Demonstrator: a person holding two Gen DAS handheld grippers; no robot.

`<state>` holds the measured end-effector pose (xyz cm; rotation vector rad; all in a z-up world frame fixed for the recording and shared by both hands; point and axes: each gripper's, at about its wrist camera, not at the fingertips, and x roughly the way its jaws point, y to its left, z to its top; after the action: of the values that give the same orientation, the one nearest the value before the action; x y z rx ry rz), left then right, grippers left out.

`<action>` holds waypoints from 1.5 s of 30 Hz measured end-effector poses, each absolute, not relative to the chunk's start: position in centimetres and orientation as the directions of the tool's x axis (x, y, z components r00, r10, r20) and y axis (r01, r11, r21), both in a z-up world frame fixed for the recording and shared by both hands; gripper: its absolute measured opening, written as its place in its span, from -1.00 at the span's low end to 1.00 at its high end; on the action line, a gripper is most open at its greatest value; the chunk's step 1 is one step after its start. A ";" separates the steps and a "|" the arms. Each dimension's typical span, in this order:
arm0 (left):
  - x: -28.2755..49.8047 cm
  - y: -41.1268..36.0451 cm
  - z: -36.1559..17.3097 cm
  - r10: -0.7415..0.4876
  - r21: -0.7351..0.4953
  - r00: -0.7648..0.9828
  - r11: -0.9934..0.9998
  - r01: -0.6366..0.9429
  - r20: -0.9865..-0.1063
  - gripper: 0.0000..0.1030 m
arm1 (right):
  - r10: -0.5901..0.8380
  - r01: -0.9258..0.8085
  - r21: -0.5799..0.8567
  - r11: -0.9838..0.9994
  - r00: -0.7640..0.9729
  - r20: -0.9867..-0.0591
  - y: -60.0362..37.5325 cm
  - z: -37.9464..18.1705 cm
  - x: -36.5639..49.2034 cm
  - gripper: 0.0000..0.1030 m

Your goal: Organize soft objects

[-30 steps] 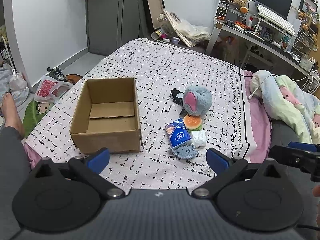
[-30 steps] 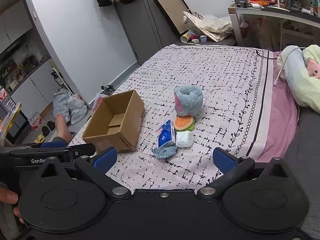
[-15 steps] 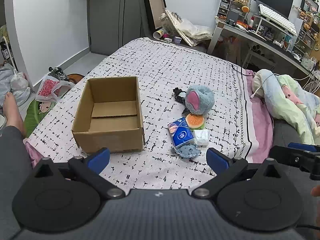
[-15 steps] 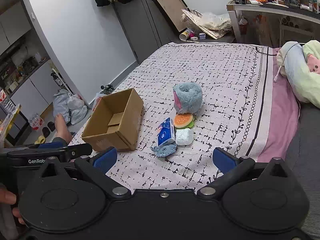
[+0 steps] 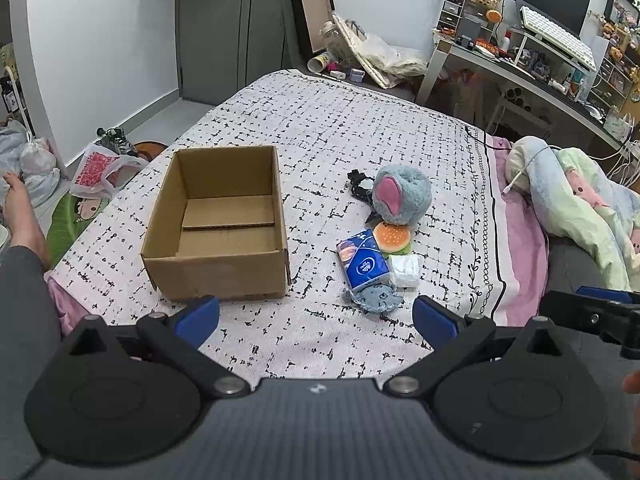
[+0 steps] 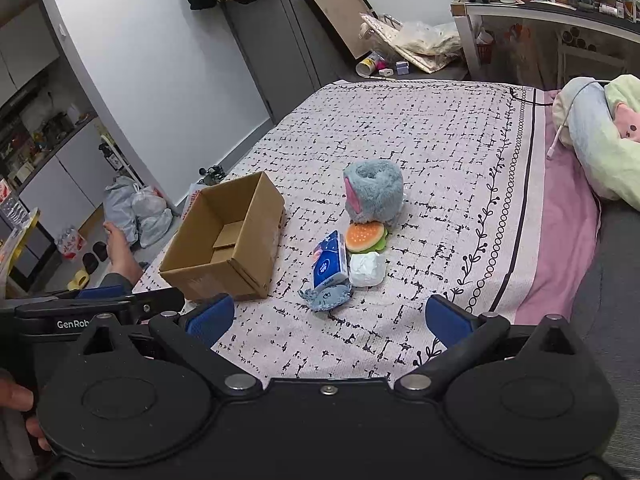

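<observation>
An empty open cardboard box (image 5: 218, 224) (image 6: 228, 240) sits on the patterned bedspread. To its right lie a fluffy blue-grey plush (image 5: 400, 194) (image 6: 374, 196), a burger-shaped toy (image 5: 392, 236) (image 6: 365, 236), a blue tissue pack (image 5: 362, 264) (image 6: 330, 266), a white soft block (image 5: 405, 270) (image 6: 367, 269) and a small blue knitted piece (image 5: 374, 298) (image 6: 326, 298). My left gripper (image 5: 316, 318) is open near the bed's front edge, holding nothing. My right gripper (image 6: 328, 320) is open too, just short of the knitted piece.
A pastel blanket (image 5: 576, 204) is heaped at the bed's right side, with a white cable (image 6: 568, 120) over it. A person's foot (image 5: 20, 212) and bags (image 5: 100, 164) lie on the floor left of the bed. A cluttered desk (image 5: 532, 68) stands at the far right.
Both grippers have drifted slightly, so the box and toys shift a little in view. Nothing was taken hold of, and the jaws stay open.
</observation>
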<state>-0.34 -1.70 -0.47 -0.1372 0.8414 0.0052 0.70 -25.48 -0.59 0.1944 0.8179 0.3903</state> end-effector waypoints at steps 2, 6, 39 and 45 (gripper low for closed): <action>-0.3 -1.7 -0.6 -0.051 -0.118 0.666 0.991 -0.057 -0.744 0.98 | 0.411 -0.262 0.317 0.912 0.618 -0.671 -25.5 -0.6 0.7 1.00; -0.4 -1.8 -0.6 -0.051 -0.118 0.666 0.991 -0.057 -0.744 0.98 | 0.413 -0.258 0.323 0.911 0.615 -0.672 -25.5 -0.8 0.8 1.00; 4.3 -2.4 -1.4 -0.050 -0.135 0.702 0.989 -0.066 -0.710 0.97 | 0.432 -0.218 0.384 0.897 0.615 -0.660 -27.2 -2.2 6.7 1.00; 6.1 -3.3 -3.2 -0.077 -0.156 0.673 0.986 -0.057 -0.735 0.94 | 0.445 -0.169 0.440 0.882 0.603 -0.662 -28.3 -3.9 9.0 0.98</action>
<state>6.06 -3.25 -3.15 -0.1713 0.8334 -0.0112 9.02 -28.28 -3.87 0.3518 0.8542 0.3639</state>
